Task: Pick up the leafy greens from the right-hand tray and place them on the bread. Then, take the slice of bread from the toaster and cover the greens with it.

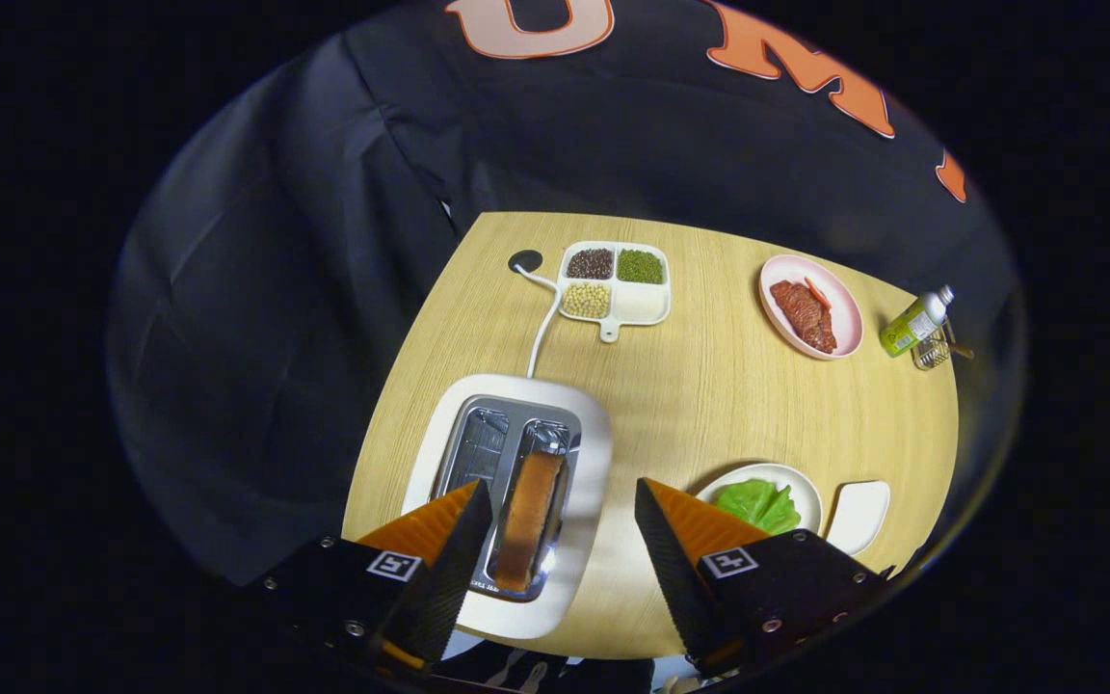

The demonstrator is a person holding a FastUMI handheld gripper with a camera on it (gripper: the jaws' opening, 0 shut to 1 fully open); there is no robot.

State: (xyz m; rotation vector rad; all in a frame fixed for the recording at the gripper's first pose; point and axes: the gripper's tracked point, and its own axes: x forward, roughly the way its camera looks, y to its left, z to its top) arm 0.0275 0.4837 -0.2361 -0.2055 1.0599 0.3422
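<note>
Two fingers: the gripper (563,540) hangs above the toaster, fingers wide apart, holding nothing.
Bread slice: brown toast (528,516) stands in the right slot of the white toaster (586,501), seen between the fingers.
Leafy greens: a green leaf (757,504) lies on a white plate (801,487), partly behind the right finger.
Small dish: a white dish (858,516) sits just beside that plate.
Surface: round, light wood (700,386).
Cord: a white cord (543,323) runs from the toaster to a dark hole (525,260).
Far away: a four-part tray of beans (615,281), a pink plate (839,299) with meat (804,313), a green bottle (916,321).
</note>
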